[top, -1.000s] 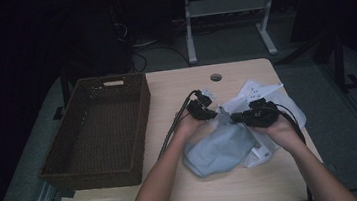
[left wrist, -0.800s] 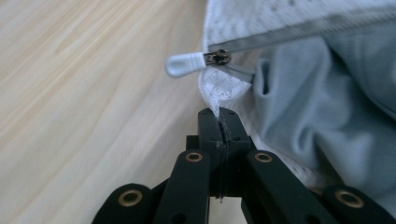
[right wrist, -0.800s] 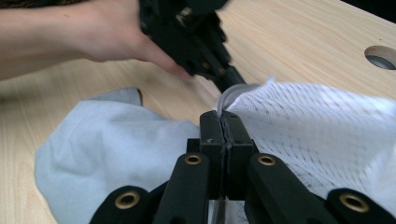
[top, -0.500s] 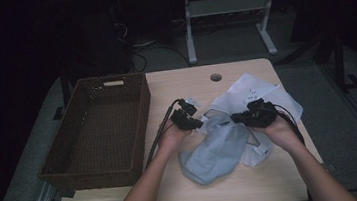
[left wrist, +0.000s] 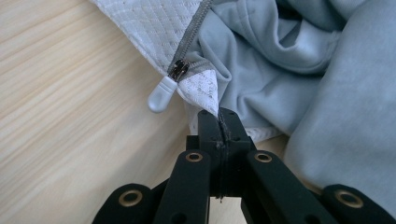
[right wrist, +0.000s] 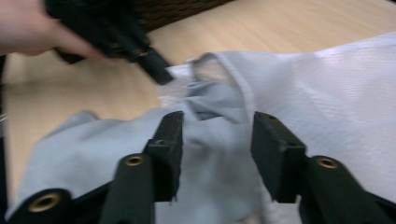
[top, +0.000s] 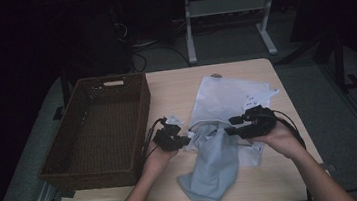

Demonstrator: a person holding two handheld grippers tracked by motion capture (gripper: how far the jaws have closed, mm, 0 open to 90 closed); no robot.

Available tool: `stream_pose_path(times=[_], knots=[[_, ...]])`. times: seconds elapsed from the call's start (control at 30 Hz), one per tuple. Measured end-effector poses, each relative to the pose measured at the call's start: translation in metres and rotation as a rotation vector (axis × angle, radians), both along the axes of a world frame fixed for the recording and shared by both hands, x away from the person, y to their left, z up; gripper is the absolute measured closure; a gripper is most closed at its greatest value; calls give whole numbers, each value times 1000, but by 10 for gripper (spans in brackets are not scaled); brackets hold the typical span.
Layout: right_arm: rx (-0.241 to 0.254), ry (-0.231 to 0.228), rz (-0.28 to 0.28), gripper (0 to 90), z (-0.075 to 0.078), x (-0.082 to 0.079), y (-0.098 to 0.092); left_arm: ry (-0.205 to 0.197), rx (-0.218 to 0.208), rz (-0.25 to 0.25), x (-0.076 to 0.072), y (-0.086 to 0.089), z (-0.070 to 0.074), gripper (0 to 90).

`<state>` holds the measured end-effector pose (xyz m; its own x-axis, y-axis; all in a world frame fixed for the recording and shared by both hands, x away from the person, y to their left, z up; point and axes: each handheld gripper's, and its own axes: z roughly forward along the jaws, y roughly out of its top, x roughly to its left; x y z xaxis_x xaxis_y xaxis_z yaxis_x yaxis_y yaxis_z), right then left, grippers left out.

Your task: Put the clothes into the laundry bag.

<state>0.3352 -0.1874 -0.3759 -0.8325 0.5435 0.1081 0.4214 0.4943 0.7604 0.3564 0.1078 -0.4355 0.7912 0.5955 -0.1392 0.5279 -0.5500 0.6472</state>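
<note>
Mesh bag holding grey garment, wicker basket empty

the right gripper rises from the bottom of the frame, its two black jaws parted, with grey cloth bunched between and behind them. to the right lies a white mesh bag — the cloth spills out of its mouth. in the upper left a hand holds the left gripper, blurred, its tip at the bag's edge. pale wooden table runs behind — a dark basket at the top.

Brown wicker basket at table's left, metal stand behind
</note>
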Motion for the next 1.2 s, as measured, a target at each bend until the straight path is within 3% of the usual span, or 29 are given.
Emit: stream_pose_path(times=[0.17,0.3,0.47,0.63,0.73,0.83,0.93,1.0,1.1,1.2], knots=[[4,3,83,427,-4,-20,23,-1,11,3,-3,3,-5,893],[-22,-18,147,360,-6,-33,43,-3,6,3,-5,3,-5,893],[-153,-10,183,306,-31,-37,64,-7,18,-1,-6,4,-7,893],[-195,2,174,321,-51,-32,69,-6,21,0,-5,5,-8,893],[-248,-2,178,361,-62,-32,74,-8,26,-1,-5,5,-9,893],[-288,-26,175,460,-70,-33,77,-6,27,-1,-5,5,-9,893],[-333,-71,166,640,-72,-36,79,-4,28,-3,-5,5,-10,894],[-332,-73,162,715,-71,-36,78,0,30,-4,-5,4,-10,895],[-313,-88,157,744,-65,-36,75,6,37,-10,-5,4,-10,896],[-276,-128,96,750,-55,-34,68,9,35,-11,-5,4,-10,896]])
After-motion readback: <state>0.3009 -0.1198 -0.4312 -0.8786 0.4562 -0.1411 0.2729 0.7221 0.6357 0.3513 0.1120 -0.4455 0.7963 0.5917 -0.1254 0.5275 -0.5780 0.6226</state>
